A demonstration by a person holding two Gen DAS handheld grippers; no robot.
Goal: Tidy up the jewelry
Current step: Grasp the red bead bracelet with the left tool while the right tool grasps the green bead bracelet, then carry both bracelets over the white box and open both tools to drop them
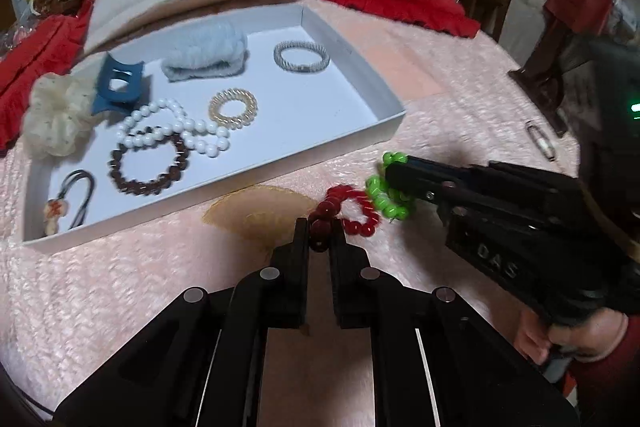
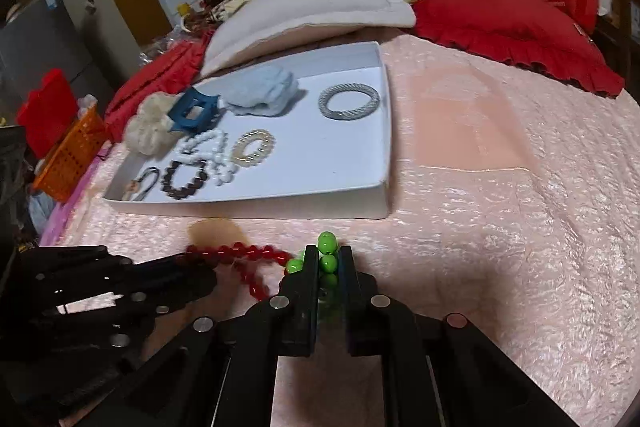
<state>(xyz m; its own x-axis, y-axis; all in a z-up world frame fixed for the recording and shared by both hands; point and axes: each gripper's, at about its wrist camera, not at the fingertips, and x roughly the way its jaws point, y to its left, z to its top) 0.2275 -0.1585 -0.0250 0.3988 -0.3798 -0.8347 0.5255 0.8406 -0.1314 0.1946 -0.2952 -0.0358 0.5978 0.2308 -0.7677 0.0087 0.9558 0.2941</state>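
Observation:
A red bead bracelet [image 1: 354,211] lies on the pink bedspread in front of the white tray [image 1: 386,131]. My left gripper [image 1: 320,231] is shut on its near beads. A green bead bracelet [image 1: 382,197] touches the red one on the right, and my right gripper [image 1: 396,179] comes in from the right and pinches it. In the right wrist view the right gripper [image 2: 328,255] is shut on the green bead bracelet [image 2: 327,241]. The red bead bracelet [image 2: 240,253] runs left to the left gripper [image 2: 200,267]. The white tray [image 2: 384,163] lies beyond them.
The tray holds a pearl string [image 1: 180,129], a dark bead bracelet [image 1: 148,167], a silver bangle [image 1: 302,57], a spiral hair tie [image 1: 233,109], a blue claw clip [image 1: 118,87] and scrunchies. A tan mesh piece [image 1: 256,215] lies beside the red beads. Pillows lie behind, with an orange basket [image 2: 72,155] at left.

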